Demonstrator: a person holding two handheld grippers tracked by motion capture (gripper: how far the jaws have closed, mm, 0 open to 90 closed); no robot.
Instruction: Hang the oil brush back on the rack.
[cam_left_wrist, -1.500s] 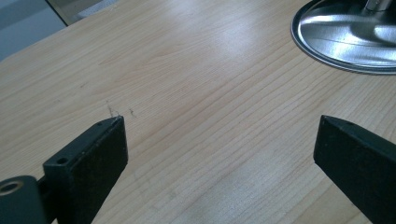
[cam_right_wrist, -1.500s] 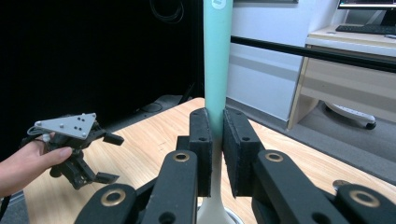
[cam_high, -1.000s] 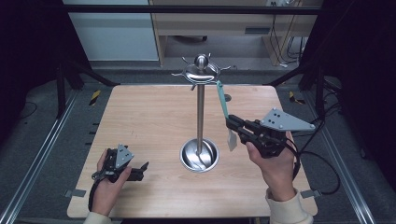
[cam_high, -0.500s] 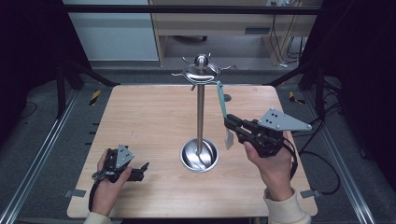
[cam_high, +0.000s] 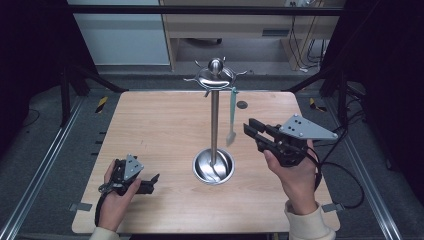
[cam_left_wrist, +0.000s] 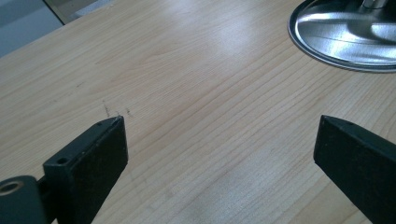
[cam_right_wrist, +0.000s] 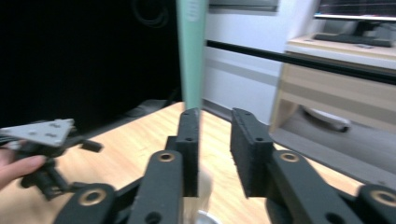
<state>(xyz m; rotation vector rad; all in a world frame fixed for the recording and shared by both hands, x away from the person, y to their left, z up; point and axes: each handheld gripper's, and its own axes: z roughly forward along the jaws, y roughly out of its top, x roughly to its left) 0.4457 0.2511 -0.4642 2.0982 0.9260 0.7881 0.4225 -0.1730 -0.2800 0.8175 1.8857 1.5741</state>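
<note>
My right tongs (cam_high: 252, 130) have drawn back from the green spatula (cam_high: 232, 117), released; it hangs off the stand (cam_high: 215, 120) at frame centre (likely just hung). Left tongs (cam_high: 150, 181) rest released, lower left.

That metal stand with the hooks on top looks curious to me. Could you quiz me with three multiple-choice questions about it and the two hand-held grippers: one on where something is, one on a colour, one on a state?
1. Where does the stand's round metal base sit?
A. near the middle of the wooden table
B. at the table's far left corner
C. on the floor

2. What colour is the handle of the utensil hanging from the stand's top?
A. red
B. pale green
C. black

3. How do the left gripper's jaws stand?
A. shut on the utensil
B. shut on nothing
C. wide open over bare wood

Answers:
1 A, the high view shows the base about midway between the two hands.
2 B, the handle looks pale green in the high view and the right gripper view.
3 C, the left gripper view shows a broad gap with only table between the jaws.
</note>
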